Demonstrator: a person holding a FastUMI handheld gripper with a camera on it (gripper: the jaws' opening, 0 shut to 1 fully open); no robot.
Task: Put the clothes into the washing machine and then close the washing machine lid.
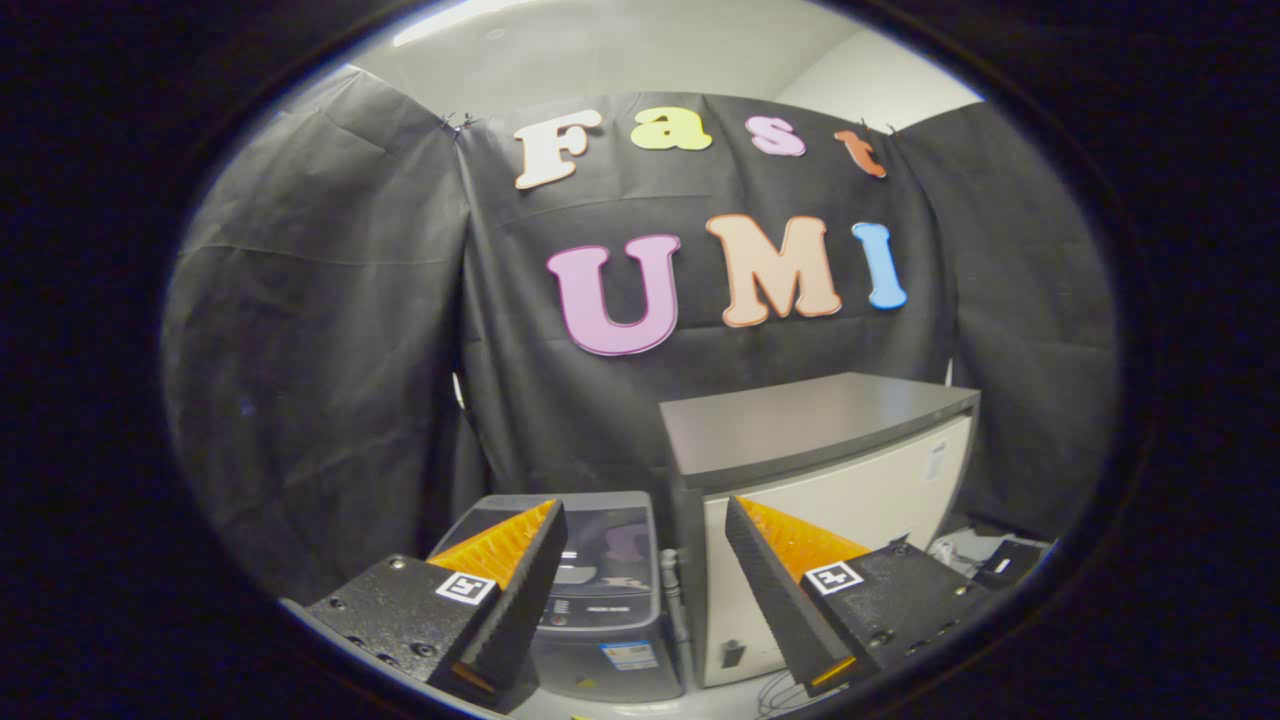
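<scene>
A small grey top-loading washing machine point(605, 590) stands on the floor against the black booth wall, beyond my fingers and partly behind the left one. Its dark glass lid point(610, 545) lies flat and down. My gripper point(645, 525) is held well above and back from the machine, open, with a wide gap and nothing between its fingers. I see no clothes around the machine.
A white cabinet point(830, 500) with a dark grey top stands right beside the washing machine, behind my right finger. Cables and a dark box point(1005, 560) lie on the floor to the cabinet's right. Black cloth walls close the booth at the back and sides.
</scene>
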